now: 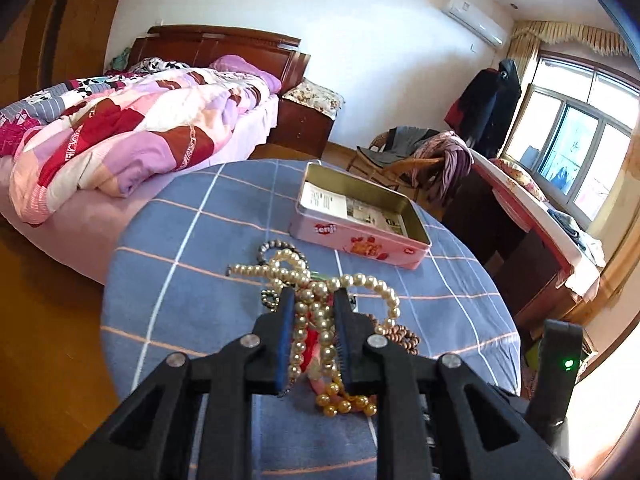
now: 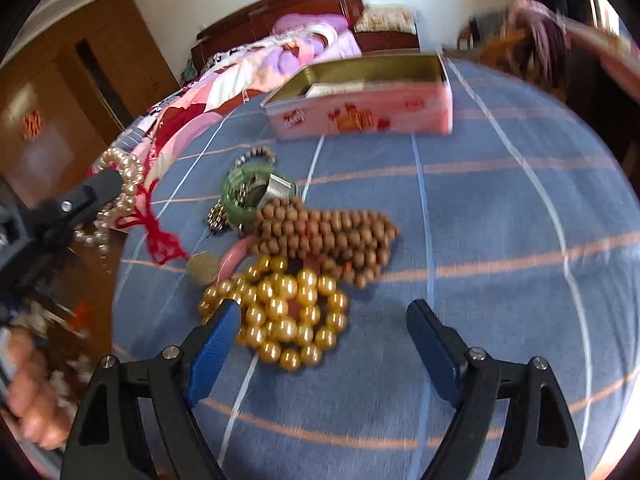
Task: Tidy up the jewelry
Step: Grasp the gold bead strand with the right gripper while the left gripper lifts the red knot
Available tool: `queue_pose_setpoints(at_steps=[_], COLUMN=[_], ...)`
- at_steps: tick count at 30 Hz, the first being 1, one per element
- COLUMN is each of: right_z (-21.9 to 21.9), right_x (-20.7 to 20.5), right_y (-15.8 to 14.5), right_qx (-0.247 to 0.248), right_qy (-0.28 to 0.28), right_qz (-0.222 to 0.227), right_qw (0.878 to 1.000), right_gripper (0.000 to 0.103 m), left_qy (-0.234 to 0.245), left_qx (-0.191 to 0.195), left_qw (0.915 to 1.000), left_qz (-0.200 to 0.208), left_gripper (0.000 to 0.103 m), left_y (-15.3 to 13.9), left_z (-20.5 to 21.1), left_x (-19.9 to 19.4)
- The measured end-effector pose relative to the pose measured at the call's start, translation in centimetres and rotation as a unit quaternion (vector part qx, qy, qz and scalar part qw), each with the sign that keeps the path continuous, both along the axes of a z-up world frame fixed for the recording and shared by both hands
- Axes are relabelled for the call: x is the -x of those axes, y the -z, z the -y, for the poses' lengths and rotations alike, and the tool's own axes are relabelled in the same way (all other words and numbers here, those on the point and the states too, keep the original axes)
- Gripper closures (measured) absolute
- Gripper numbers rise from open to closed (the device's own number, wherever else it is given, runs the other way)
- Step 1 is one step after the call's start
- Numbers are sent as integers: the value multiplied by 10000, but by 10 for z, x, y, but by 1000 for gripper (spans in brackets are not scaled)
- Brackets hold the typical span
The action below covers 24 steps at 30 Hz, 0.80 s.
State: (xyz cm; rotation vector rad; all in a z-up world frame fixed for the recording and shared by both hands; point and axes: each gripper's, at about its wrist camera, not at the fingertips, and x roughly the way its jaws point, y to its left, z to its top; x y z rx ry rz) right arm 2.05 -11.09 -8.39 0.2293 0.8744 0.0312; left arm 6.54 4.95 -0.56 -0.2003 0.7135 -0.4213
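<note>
Left tool (image 1: 313, 300): blue ribbed pads closed narrow on a strand of cream pearl necklace (image 1: 320, 312), round glossy beads, a red tassel cord (image 2: 158, 236) trailing from it. Right tool (image 2: 324, 314): jaws wide, hanging over a heap of large gold beads (image 2: 288, 312), gripping nothing. Beside the heap on the blue checked table (image 2: 500, 240): brown wooden beads (image 2: 328, 236), green bangle (image 2: 240, 196). Pink rectangular tin (image 1: 360, 216), lid off, metal inside, holds printed paper. Right view is blurred; small items inside the bangle are unclear.
</note>
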Motion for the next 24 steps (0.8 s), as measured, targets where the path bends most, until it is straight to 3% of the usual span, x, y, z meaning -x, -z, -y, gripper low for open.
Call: queue_pose_setpoints(at_steps=[1, 2, 4, 11, 13, 15, 24], right_z=[-1, -3, -5, 9, 14, 21, 33], right_x=[-1, -2, -3, 13, 19, 22, 26], right_y=[1, 0, 0, -22, -35, -47, -69], right_qx=[-5, 38, 63, -235, -300, -379, -655], right_qy=[-49, -97, -259, -241, -224, -160, -120], right_qz=[-27, 4, -57, 281, 462, 601, 903], right_qw=[10000, 9999, 9996, 9990, 9982, 9973, 9937], right_gripper=[25, 48, 82, 81, 93, 93, 93], left_qy=[-14, -37, -61, -159, -173, -155, 114], left_qx=[-7, -5, 7, 127, 143, 177, 874], left_qw=[10000, 10000, 10000, 9998, 9997, 9997, 9961], left_qz=[-6, -16, -38, 76, 87, 100, -99], left_gripper=[83, 83, 83, 83, 83, 83, 83], left_y=[1, 2, 3, -4, -4, -5, -6], left_z=[-1, -2, -4, -15, -16, -16, -27], left_x=[0, -1, -1, 1, 2, 1, -5])
